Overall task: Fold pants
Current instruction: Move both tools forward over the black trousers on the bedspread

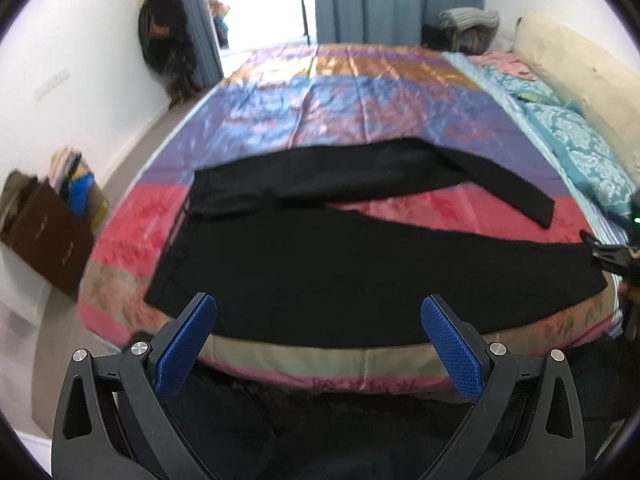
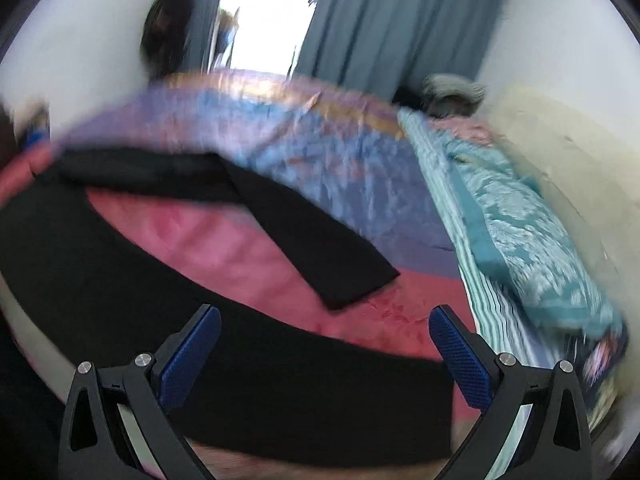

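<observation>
Left gripper (image 1: 318, 320): lower centre of the left wrist view, jaws spread wide with nothing between the blue pads (image 1: 186, 346), hovering over the near edge of the bed.

Black pants (image 1: 340, 264): centre of the left wrist view, laid flat across the patchwork bedspread (image 1: 320, 104); waistband toward the left of the frame, near leg running to the right edge, far leg splayed away toward the upper right, pink bedspread showing in the gap between the two legs.

Right gripper (image 2: 324, 332): lower centre of the right wrist view, jaws likewise wide apart and empty, above the near leg close to its hem; this view is blurred. It also shows as a dark shape at the right edge of the left wrist view.

Far leg hem (image 2: 352, 280): centre of the right wrist view, lying flat, well apart from the near leg.

Pillows (image 2: 532, 240): right of the frame, along the bed's side, clear of the pants.

Handling: the fabric looks thin, soft and light, so it should drape and sag unless held at two places; the glossy bedspread may let it slide.

Grip: probably pinch the waistband corner with the left and a hem corner with the right, catching both layers.
</observation>
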`<action>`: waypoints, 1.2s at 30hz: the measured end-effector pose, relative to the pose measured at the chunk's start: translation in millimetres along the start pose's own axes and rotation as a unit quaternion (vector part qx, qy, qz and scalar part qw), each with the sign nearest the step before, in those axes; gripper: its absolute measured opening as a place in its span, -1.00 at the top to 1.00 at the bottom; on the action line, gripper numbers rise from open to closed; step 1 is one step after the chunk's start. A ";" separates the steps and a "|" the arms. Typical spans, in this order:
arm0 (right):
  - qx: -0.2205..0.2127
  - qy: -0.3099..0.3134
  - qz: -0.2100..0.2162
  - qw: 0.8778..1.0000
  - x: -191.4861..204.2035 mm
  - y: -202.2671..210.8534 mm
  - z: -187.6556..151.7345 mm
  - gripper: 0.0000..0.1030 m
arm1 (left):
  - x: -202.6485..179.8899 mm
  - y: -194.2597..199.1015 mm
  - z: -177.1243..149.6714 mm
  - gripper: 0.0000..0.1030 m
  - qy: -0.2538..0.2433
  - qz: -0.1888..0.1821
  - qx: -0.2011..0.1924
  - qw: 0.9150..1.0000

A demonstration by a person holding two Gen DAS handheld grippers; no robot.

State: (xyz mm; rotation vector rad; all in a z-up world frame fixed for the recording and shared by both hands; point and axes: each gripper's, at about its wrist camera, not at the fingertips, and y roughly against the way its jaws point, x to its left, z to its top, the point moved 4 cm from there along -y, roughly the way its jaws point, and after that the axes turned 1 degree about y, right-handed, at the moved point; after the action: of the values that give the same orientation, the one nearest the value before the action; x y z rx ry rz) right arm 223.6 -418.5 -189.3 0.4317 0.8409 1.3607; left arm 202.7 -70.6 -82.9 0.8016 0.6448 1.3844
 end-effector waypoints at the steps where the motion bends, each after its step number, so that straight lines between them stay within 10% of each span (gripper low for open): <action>1: 0.013 0.030 0.001 0.999 -5.3 -16.1 -1.5 -0.93 | -0.2 -6.7 -0.7 -0.99 0.003 0.002 0.007 1.000; 10: 0.086 0.141 -0.004 0.986 -12.9 -147.2 -11.2 -0.48 | -23.7 -65.8 -6.1 -0.99 -0.019 0.026 0.079 0.996; 14: 0.128 0.144 0.044 0.980 -17.2 -162.0 -14.9 0.84 | -38.6 -83.6 -4.4 -0.99 -0.037 0.026 0.095 0.994; 20: 0.054 0.055 0.053 0.996 -80.2 -113.6 65.8 0.84 | -53.7 -109.0 15.6 -0.99 -0.044 0.016 0.097 0.994; 26: 0.027 -0.051 -0.035 0.998 -187.8 -184.3 197.4 0.79 | -79.0 -120.5 49.8 -0.99 -0.031 -0.014 0.079 0.996; 30: 0.083 -0.171 -0.111 0.975 -250.7 -237.3 187.7 0.13 | -82.3 -127.4 53.4 -0.99 -0.027 -0.020 0.078 0.996; 36: 0.148 -0.386 0.052 0.909 -247.3 -295.7 88.3 0.09 | -58.6 -166.5 21.5 -0.98 0.002 -0.001 0.146 0.989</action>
State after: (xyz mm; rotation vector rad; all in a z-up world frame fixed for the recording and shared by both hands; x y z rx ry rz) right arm 491.2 -696.6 -275.2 1.1773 0.3528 1.0155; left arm 313.0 -132.5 -207.9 1.0296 0.8650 1.3055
